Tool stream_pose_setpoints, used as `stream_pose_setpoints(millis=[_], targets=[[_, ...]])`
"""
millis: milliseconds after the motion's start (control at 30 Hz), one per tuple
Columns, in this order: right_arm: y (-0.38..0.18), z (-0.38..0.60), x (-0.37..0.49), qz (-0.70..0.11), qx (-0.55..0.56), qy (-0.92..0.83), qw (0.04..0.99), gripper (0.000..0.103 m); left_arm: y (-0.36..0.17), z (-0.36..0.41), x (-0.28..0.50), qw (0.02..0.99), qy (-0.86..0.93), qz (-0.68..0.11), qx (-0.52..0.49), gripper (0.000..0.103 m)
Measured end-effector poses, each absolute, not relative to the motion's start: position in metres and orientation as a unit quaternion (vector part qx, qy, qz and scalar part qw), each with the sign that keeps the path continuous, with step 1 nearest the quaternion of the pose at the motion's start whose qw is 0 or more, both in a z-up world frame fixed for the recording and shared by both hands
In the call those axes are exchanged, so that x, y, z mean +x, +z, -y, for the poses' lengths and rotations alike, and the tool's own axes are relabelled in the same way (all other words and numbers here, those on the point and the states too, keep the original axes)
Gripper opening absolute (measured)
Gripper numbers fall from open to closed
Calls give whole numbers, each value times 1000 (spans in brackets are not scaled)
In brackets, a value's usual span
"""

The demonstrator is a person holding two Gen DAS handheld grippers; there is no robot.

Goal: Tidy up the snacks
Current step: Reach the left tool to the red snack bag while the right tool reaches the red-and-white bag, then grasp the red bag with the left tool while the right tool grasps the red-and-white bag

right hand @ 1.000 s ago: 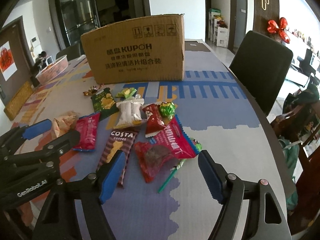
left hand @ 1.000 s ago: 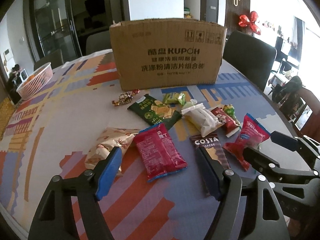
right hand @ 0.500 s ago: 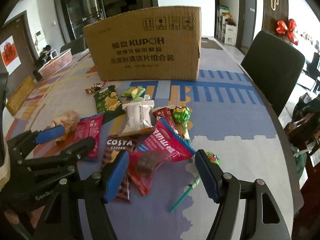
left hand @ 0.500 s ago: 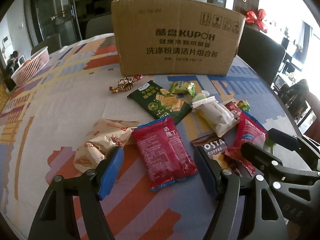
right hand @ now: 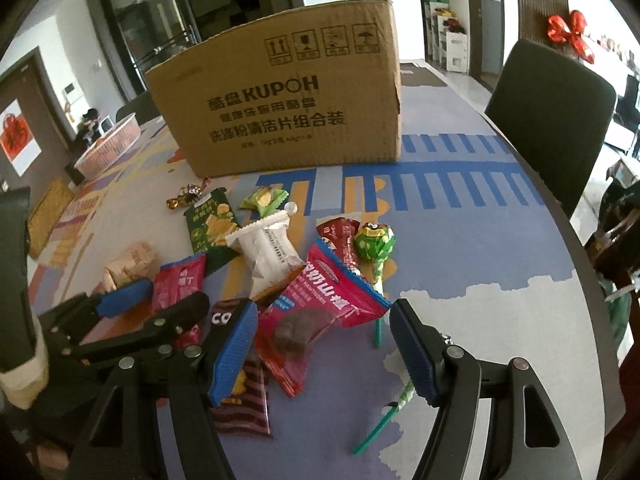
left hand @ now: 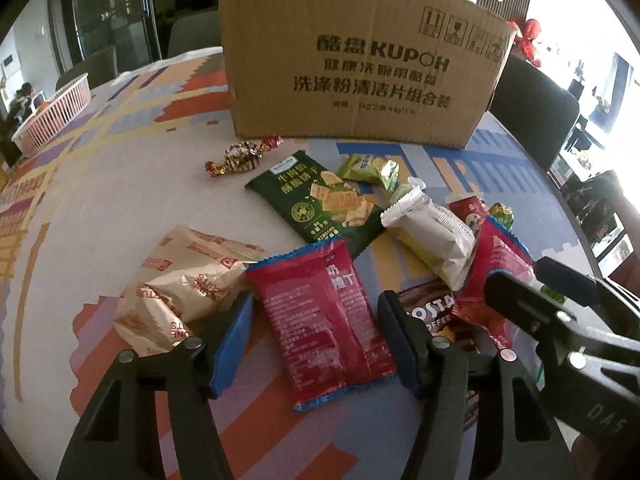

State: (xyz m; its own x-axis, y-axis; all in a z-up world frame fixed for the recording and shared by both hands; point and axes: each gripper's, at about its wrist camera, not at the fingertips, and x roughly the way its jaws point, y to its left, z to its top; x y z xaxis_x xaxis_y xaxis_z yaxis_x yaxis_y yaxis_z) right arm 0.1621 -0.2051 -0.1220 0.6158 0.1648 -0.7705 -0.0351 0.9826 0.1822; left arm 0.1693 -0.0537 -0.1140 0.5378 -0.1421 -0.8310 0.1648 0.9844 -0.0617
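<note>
Several snack packets lie on the patterned table before a cardboard box (left hand: 360, 64). My left gripper (left hand: 316, 344) is open, its fingers straddling a red packet (left hand: 324, 320) without gripping it; a tan packet (left hand: 184, 288) lies to its left and a Costa coffee packet (left hand: 432, 312) to its right. My right gripper (right hand: 324, 356) is open, its fingers on either side of a red hawthorn packet (right hand: 320, 304). A green lollipop (right hand: 374, 242), a white packet (right hand: 268, 248) and a green cracker packet (right hand: 210, 228) lie beyond it.
The cardboard box also stands at the back in the right wrist view (right hand: 280, 112). A pink basket (left hand: 52, 112) sits at the far left of the table. A dark chair (right hand: 548, 120) stands at the right table edge. A wrapped candy (left hand: 240, 156) lies near the box.
Both grippers have moved forward and down toward the snacks. The red packet now sits between the left fingers and the hawthorn packet between the right fingers. Both stay open.
</note>
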Motion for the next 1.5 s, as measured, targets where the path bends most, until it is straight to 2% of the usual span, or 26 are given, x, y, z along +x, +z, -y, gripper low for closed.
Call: stream_pose_setpoints(millis=[300, 433, 600, 833, 900, 1133, 1500], targets=[[-130, 201, 177, -460, 74, 47, 883, 69, -114, 54, 169, 879, -93, -468, 23, 49], [-130, 198, 177, -461, 65, 46, 884, 61, -113, 54, 168, 879, -99, -466, 27, 44], [-122, 197, 174, -450, 56, 48, 890, 47, -111, 52, 166, 877, -103, -469, 21, 43], [-109, 196, 165, -433, 54, 60, 898, 37, -94, 55, 155, 886, -109, -451, 16, 43], [-104, 195, 161, -427, 56, 65, 900, 31, -87, 55, 151, 889, -109, -444, 15, 43], [-90, 193, 146, -406, 56, 83, 908, 23, -65, 54, 137, 902, -106, -419, 13, 43], [-61, 193, 128, -362, 58, 98, 925, 23, -30, 53, 125, 917, -115, -381, 15, 43]])
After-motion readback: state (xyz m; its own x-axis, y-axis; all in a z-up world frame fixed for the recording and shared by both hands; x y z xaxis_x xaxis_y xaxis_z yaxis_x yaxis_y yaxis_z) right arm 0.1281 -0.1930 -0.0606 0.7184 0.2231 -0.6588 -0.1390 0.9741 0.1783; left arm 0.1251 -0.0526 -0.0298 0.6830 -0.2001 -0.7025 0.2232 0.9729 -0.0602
